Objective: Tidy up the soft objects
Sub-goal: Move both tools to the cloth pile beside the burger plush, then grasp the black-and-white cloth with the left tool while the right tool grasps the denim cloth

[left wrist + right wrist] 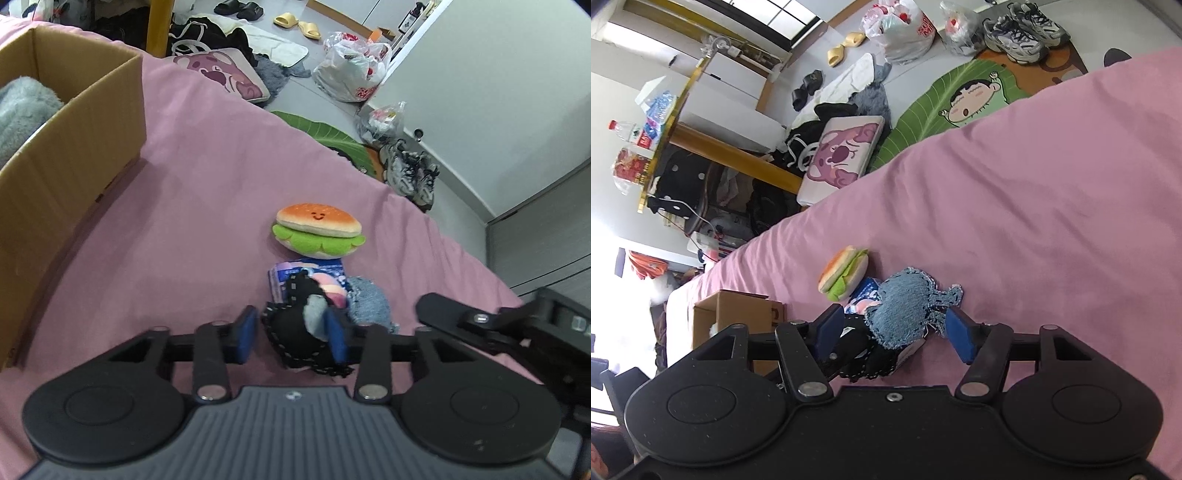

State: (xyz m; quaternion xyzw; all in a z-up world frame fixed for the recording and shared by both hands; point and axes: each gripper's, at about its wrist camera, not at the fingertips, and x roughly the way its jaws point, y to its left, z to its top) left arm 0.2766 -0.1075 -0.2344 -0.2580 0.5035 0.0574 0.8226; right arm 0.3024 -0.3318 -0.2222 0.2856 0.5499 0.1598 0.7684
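1. The burger plush [318, 232] lies on the pink bed sheet [207, 192], right of the cardboard box [70, 155].
2. Just on the near side of the burger plush sits a small pile: a blue printed packet [295, 275], a denim plush [905, 310] and a black stitched plush [295, 332].
3. The left gripper [291, 332] has its blue-padded fingers [245, 334] spread on either side of the black stitched plush; whether they press it cannot be told.
4. The right gripper [894, 332] stands with its fingers [960, 338] wide apart around the denim plush, not squeezing it.
5. A grey fluffy item [22, 110] fills the cardboard box.
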